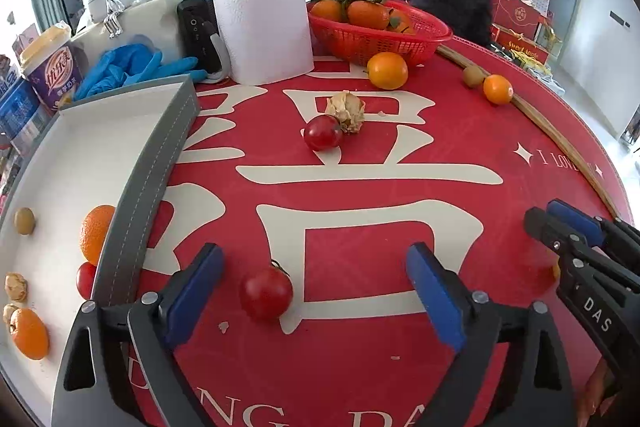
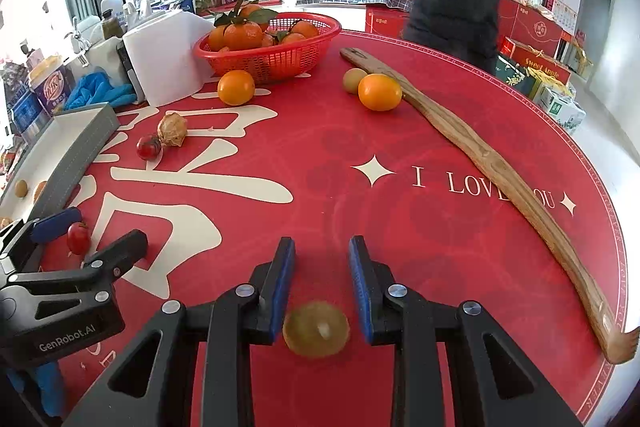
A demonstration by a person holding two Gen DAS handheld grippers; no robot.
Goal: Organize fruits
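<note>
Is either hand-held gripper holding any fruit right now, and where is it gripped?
Nothing is held. The left hand-held gripper is open around a tomato; the right hand-held gripper is open, with a blurred yellowish fruit between its fingers.

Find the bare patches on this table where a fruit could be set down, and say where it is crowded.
Free: the red mat between the wooden stick and the right gripper; also the white tray at its far end. Crowded: around the red basket, paper roll and blue gloves.

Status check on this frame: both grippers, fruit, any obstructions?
Left gripper open, cherry tomato between its fingers. Right gripper open around blurred yellow-green fruit, not touching. Nothing blocking; gray tray sits left.
</note>
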